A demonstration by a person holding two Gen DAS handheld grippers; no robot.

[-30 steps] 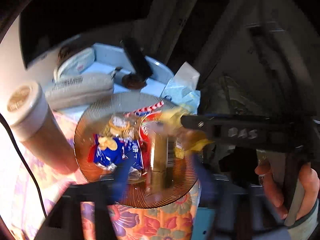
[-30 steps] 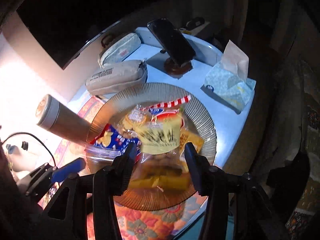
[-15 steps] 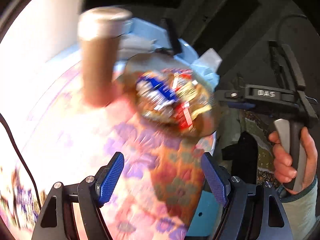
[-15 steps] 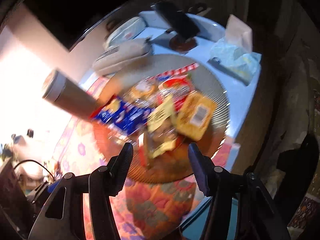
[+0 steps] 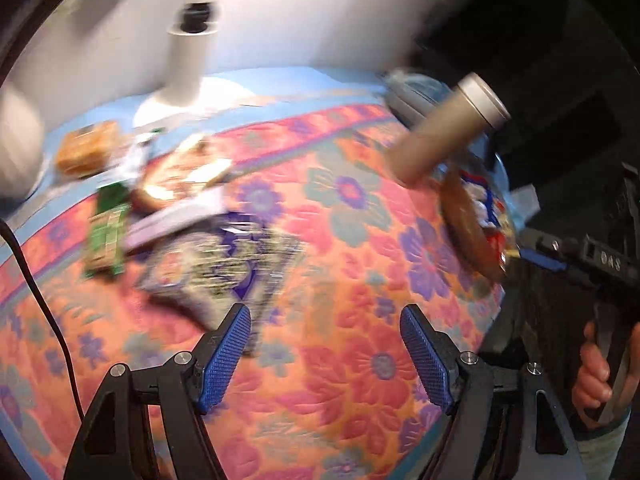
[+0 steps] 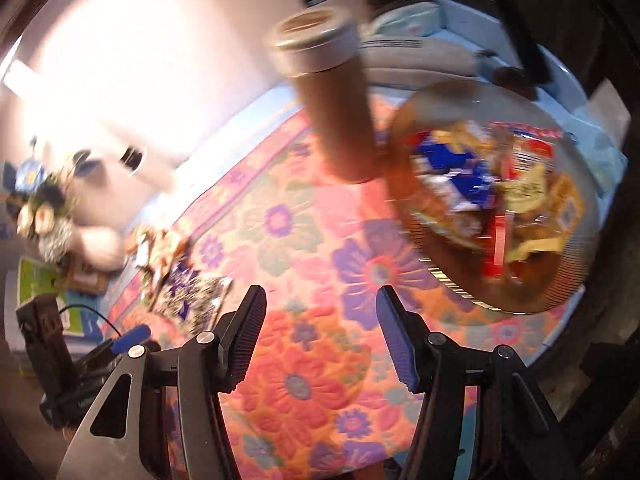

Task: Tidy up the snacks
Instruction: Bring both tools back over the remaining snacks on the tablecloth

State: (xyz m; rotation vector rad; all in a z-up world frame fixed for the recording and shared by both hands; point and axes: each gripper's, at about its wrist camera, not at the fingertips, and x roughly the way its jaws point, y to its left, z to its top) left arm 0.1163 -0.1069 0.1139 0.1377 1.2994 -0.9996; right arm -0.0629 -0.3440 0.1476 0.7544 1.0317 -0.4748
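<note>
- Left gripper [image 5: 325, 354] up close, fingers spread wide with nothing between them, hovering over the floral cloth [image 5: 340, 380] that covers the table.
- Right gripper [image 6: 320, 336] likewise parted and empty above the same cloth, its blue-padded fingers [image 6: 394, 346] clear of everything.
- Just beyond the left gripper, a blurred purple-patterned snack packet [image 5: 224, 268] lies flat on the cloth.
- Past that packet, towards the wall, more loose snacks: a green packet [image 5: 107, 236], a pale flat wrapper [image 5: 176, 216] and an orange-brown pack [image 5: 86, 152]; blur hides the details.
- From the right wrist, the brown ribbed plate [image 6: 560, 292] sits to the right of the tumbler, heaped with snack packets [image 6: 492, 184] in blue, red and yellow.
- The tall brown tumbler [image 6: 336, 108] with its pale lid stands on the cloth, just beside the plate's rim.
- Behind the tumbler, a grey pouch [image 6: 416, 54] lies on the blue table [image 6: 456, 12].
- Far left of the tumbler, a white bottle [image 6: 148, 162] by the wall.
</note>
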